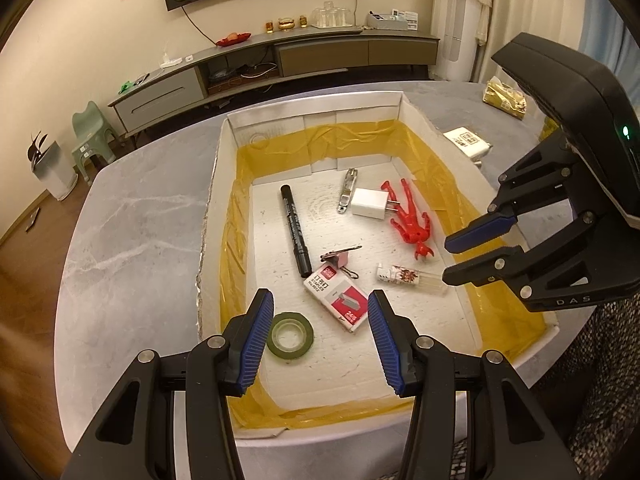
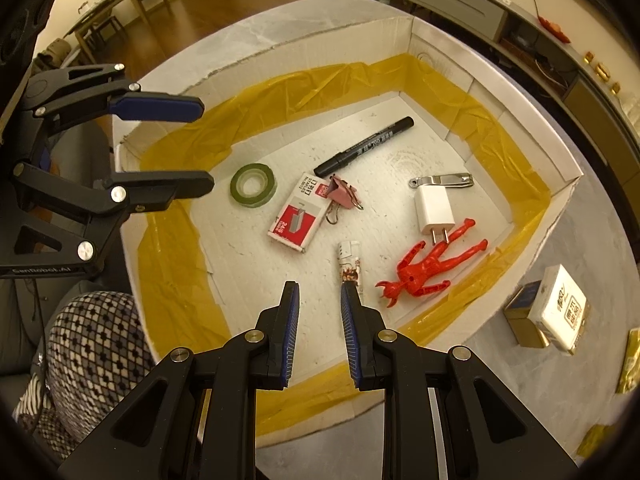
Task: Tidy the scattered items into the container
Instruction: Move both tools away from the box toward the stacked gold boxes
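Note:
A white box (image 1: 211,200) (image 2: 436,36) lined with yellow tape stands on the grey table. Inside lie a black marker (image 1: 295,235) (image 2: 364,147), nail clipper (image 1: 347,190) (image 2: 442,181), white charger plug (image 1: 370,202) (image 2: 434,208), red toy figure (image 1: 412,220) (image 2: 430,266), pink binder clip (image 1: 336,258) (image 2: 342,196), staple box (image 1: 336,298) (image 2: 296,218), green tape roll (image 1: 289,333) (image 2: 253,185) and a small printed lighter (image 1: 410,278) (image 2: 349,262). My left gripper (image 1: 320,304) (image 2: 206,146) hangs open over the box's near end. My right gripper (image 2: 319,286) (image 1: 447,260) is open above the lighter's end, holding nothing.
Outside the box on the table lie a white tissue packet (image 1: 467,142) (image 2: 560,306), a small gold box (image 2: 520,320) and gold packets (image 1: 505,97). A TV cabinet (image 1: 280,60), green stool (image 1: 92,136) and wooden floor lie beyond. A person's patterned clothing (image 2: 92,344) is near the table edge.

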The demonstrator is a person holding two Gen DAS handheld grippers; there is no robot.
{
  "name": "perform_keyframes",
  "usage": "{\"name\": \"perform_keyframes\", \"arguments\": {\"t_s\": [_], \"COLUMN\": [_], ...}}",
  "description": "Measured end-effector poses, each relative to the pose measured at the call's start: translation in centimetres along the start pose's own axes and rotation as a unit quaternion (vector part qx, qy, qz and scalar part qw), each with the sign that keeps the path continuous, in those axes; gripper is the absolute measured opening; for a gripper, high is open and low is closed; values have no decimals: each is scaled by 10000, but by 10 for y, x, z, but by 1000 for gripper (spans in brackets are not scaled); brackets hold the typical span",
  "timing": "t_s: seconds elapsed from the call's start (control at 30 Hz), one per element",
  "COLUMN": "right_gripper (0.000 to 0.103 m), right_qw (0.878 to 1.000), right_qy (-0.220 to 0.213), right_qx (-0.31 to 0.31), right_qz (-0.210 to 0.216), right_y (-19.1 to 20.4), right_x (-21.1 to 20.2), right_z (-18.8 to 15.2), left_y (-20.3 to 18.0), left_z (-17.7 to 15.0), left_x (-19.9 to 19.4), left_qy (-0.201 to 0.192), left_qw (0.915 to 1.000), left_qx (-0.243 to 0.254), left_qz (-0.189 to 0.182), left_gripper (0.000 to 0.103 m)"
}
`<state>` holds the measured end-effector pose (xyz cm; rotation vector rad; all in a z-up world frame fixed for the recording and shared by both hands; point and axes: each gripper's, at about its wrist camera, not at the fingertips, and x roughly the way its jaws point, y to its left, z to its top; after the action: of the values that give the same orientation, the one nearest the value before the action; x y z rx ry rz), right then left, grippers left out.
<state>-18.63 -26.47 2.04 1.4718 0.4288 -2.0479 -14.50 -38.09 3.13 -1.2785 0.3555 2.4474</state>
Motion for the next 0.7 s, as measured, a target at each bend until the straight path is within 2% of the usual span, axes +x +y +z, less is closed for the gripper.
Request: {"name": "perform_keyframes", "arguments": {"t_s": [0.43,0.7], "right_gripper": [23,23], "right_qw": [9984,9933], "right_qy": [-483,-1055], "right_qx": [187,191], "right_qz": [233,434], "right_y": [-3,-4], "right_x": [-38,-72], "right_z": [-17,-32], "left_y": [-30,-52], "left_z": [6,11], "left_x": [-27,-46], "left_qy": [-88,-298], "left_qw": [9998,9992], "left_qx": [179,266], "left_qz": [62,97], "left_gripper": [51,51]}}
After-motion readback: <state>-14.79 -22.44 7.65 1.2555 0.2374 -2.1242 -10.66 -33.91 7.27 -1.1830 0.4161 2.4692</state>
